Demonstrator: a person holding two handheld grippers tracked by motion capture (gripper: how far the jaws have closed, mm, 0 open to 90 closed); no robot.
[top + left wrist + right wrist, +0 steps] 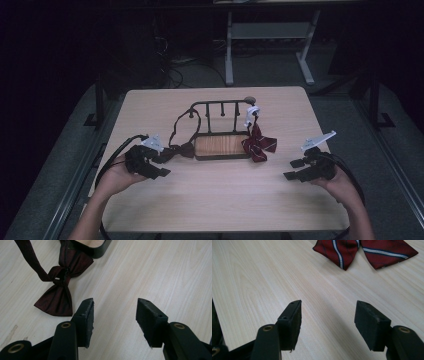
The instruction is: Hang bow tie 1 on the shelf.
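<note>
Pale wood table (155, 272), dark maroon bow tie (58, 293) (flat, strap attached)

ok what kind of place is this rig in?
Probably a lab or workshop, not a home: a light wooden table in a dark room, a white metal bench frame behind it, loose black cables on the grey floor. Props: a dark maroon bow tie and a small black metal rack.

Landmark: rack tray (222, 147), mid-table.
Left of tray: dark bow tie (182, 149) lies touching the tray's corner, its strap looping up to the rack pegs (221, 108); blocks approach there.
Right of tray: striped bow tie (259, 142) hangs from the end peg, draping onto the table (220, 200).
Near side of tray: bare wood, open passage between both grippers.
</note>
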